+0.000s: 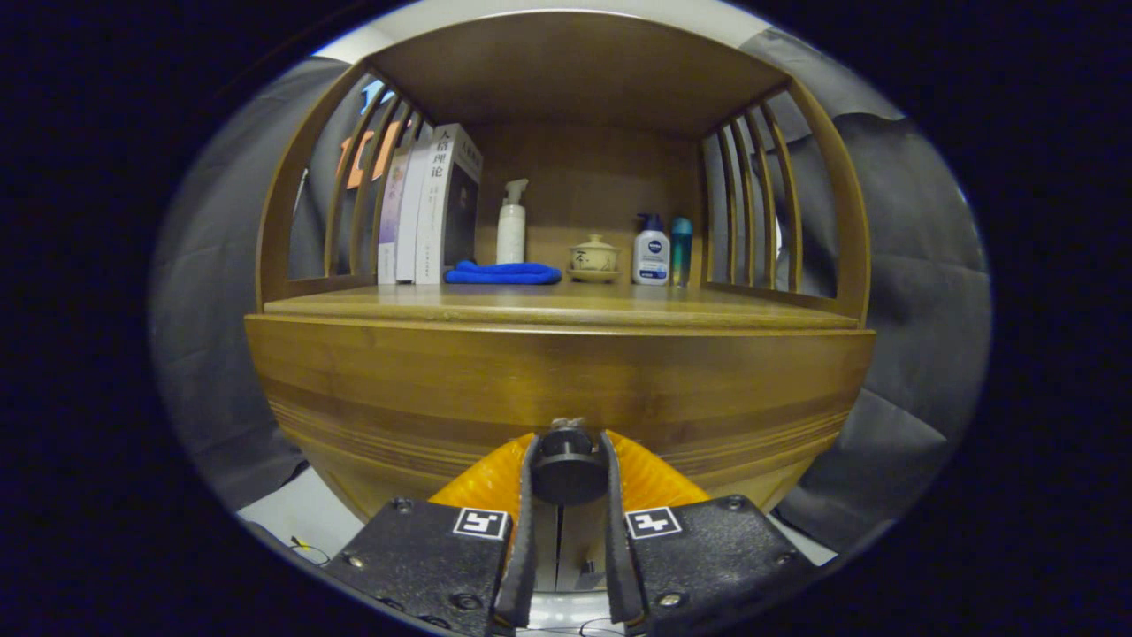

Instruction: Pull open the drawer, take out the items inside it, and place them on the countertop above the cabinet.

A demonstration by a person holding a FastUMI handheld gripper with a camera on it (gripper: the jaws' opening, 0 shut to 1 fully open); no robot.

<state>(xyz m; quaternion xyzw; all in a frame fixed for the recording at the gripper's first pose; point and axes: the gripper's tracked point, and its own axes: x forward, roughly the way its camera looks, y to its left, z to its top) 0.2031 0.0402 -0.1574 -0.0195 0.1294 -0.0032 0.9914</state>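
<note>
Opening step, judging by the shut drawer (557,380) under the countertop (557,305): gripper (567,469) closed on the knob (567,460), both fingers pressing its sides; next, probably a straight, level pull back without slipping off.

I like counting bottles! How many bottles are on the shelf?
3. A white spray bottle stands behind the blue cloth; a white pump bottle and a teal bottle stand right of the lidded cup.
</note>
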